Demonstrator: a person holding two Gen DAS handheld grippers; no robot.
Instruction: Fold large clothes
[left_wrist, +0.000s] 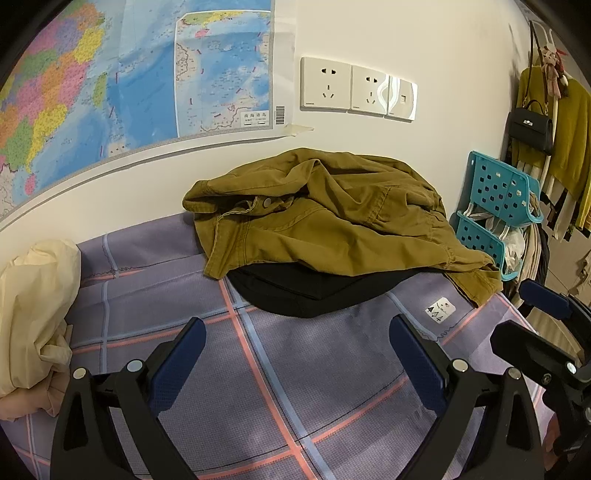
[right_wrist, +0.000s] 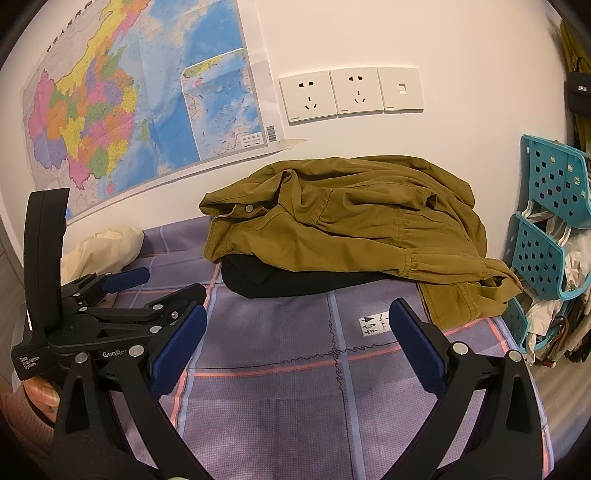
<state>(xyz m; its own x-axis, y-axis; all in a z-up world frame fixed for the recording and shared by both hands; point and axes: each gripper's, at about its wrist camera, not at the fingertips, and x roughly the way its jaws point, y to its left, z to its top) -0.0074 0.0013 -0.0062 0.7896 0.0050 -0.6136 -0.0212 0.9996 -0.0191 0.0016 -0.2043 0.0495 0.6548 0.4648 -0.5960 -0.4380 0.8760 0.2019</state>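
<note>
An olive-brown jacket (left_wrist: 332, 218) lies crumpled against the wall at the far side of the purple plaid cloth surface (left_wrist: 295, 369), on top of a black garment (left_wrist: 310, 291). Both also show in the right wrist view: the jacket (right_wrist: 351, 225) and the black garment (right_wrist: 288, 280). My left gripper (left_wrist: 295, 354) is open and empty, above the cloth in front of the pile. My right gripper (right_wrist: 295, 343) is open and empty, beside it to the right. The left gripper shows in the right wrist view (right_wrist: 147, 291), the right one in the left wrist view (left_wrist: 524, 314).
A cream garment (left_wrist: 33, 314) is bunched at the left edge of the surface. Teal plastic baskets (left_wrist: 498, 206) stand at the right by hanging clothes and a black handbag (left_wrist: 532, 125). A map (left_wrist: 129, 85) and wall sockets (left_wrist: 354, 88) are on the wall behind.
</note>
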